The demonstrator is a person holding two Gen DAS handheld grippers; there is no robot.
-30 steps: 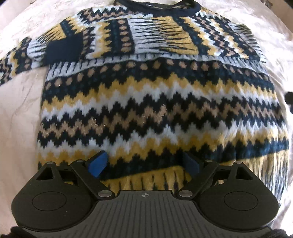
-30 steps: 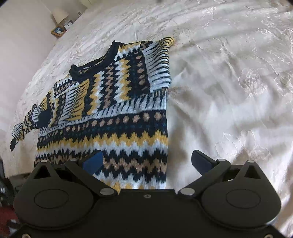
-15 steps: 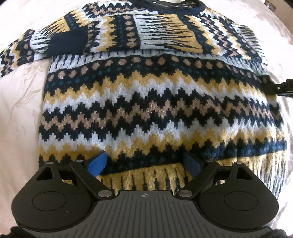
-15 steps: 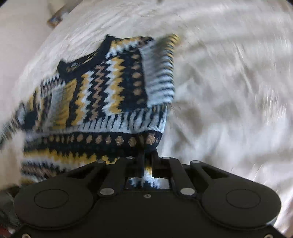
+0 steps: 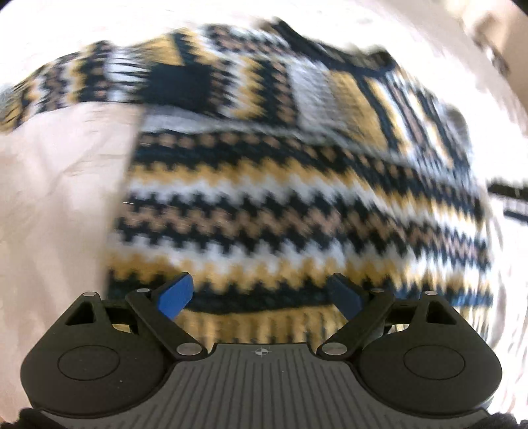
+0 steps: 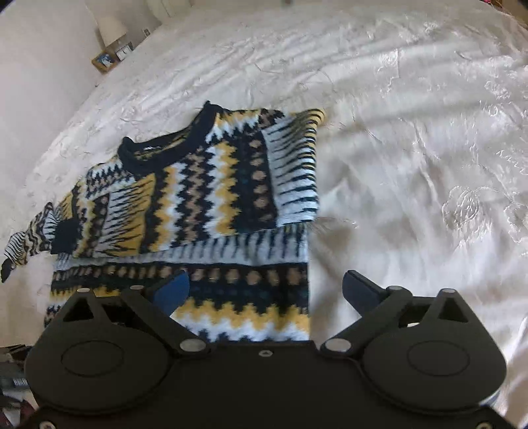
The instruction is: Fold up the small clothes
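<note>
A knitted sweater (image 6: 211, 198) with navy, yellow, white and tan zigzags lies flat on a white bedspread (image 6: 412, 148). Its right sleeve (image 6: 293, 165) is folded in over the chest; the left sleeve (image 6: 29, 237) trails out to the left. My right gripper (image 6: 265, 290) is open and empty, above the sweater's right side edge. In the blurred left wrist view the sweater (image 5: 297, 198) fills the frame, and my left gripper (image 5: 260, 293) is open and empty over the yellow ribbed hem (image 5: 260, 325). The right gripper shows there as a dark shape (image 5: 508, 194) at the right edge.
A lamp (image 6: 112, 26) and a small framed picture (image 6: 104, 61) stand on a bedside stand at the far left. The bedspread stretches wide to the right of the sweater. Dark clutter (image 6: 13, 379) shows past the bed's near left edge.
My right gripper was shut at the sweater's right edge half a second ago; it is now open and drawn back. My left gripper has swung left, blurring its view.
</note>
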